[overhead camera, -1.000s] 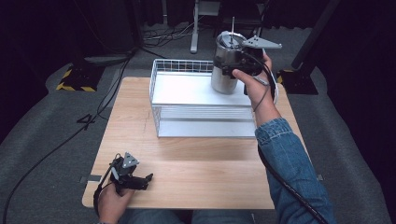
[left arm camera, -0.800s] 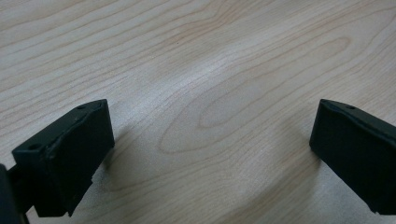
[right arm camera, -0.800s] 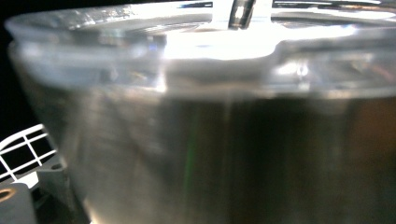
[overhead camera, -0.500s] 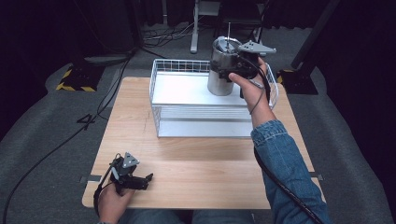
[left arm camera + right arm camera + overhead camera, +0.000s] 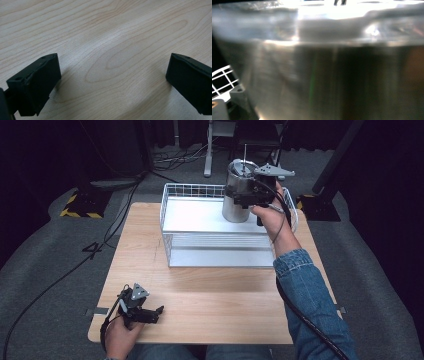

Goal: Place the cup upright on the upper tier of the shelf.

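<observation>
Two grippers work at this wooden counter (image 5: 210, 310). The right gripper (image 5: 245, 195) is at the far right corner, against the side of a steel canister (image 5: 235, 207) that stands upright in the far right part of a white wire basket (image 5: 170, 225). Its fingers have just been opening, and whether their pads still press the canister I cannot tell. The canister sits close to the basket's far and right rims, with bare white floor to its left and front.

The left gripper (image 5: 150, 312) rests near the counter's near left edge, well apart from the basket, with a wide stretch of open wood between.

Its own view shows the fingers (image 5: 37, 85) spread wide over bare wood grain with nothing between them. From the right gripper view the canister's blurred metal wall (image 5: 324, 75) is very close, with a bit of wire mesh (image 5: 222, 80) at lower left.

Grey carpet (image 5: 45, 255) with trailing cables surrounds the counter; the room beyond is dark.
</observation>
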`<action>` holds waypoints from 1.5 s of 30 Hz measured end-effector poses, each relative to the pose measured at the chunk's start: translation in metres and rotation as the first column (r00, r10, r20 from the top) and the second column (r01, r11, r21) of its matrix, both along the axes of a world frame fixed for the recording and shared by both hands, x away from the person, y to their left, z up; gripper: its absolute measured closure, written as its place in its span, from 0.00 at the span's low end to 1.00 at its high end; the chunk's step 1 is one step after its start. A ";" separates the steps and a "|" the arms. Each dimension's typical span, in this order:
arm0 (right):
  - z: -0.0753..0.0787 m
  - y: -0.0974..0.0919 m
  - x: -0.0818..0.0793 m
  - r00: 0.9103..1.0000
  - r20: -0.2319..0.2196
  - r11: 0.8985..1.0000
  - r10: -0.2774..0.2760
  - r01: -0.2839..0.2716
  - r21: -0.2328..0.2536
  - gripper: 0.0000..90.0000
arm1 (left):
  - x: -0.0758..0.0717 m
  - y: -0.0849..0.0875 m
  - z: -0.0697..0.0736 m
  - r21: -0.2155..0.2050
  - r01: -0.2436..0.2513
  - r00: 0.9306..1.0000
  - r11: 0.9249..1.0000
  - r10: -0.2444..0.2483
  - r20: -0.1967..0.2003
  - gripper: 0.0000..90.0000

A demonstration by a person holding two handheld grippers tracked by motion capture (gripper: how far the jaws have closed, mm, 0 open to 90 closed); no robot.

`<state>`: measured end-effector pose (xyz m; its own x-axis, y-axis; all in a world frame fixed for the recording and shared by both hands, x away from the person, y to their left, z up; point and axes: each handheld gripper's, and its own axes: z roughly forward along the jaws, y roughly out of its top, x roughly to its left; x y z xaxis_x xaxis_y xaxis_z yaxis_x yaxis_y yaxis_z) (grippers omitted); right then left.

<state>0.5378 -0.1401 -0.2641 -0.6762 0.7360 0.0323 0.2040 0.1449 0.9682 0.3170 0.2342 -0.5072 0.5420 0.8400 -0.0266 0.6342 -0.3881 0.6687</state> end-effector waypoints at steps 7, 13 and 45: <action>0.000 -0.003 0.000 1.000 0.003 0.999 -0.001 0.002 -0.047 0.00 | 0.000 0.000 0.000 -0.001 -0.001 1.000 1.000 0.001 0.000 0.00; 0.003 -0.006 -0.004 1.000 0.015 1.000 0.002 -0.002 -0.015 0.00 | 0.000 0.000 0.000 -0.001 -0.001 1.000 1.000 0.001 0.000 0.00; 0.021 -0.083 -0.078 0.996 0.057 0.998 0.066 -0.065 -0.026 0.00 | 0.000 0.000 0.000 0.002 0.002 1.000 1.000 -0.002 -0.001 0.00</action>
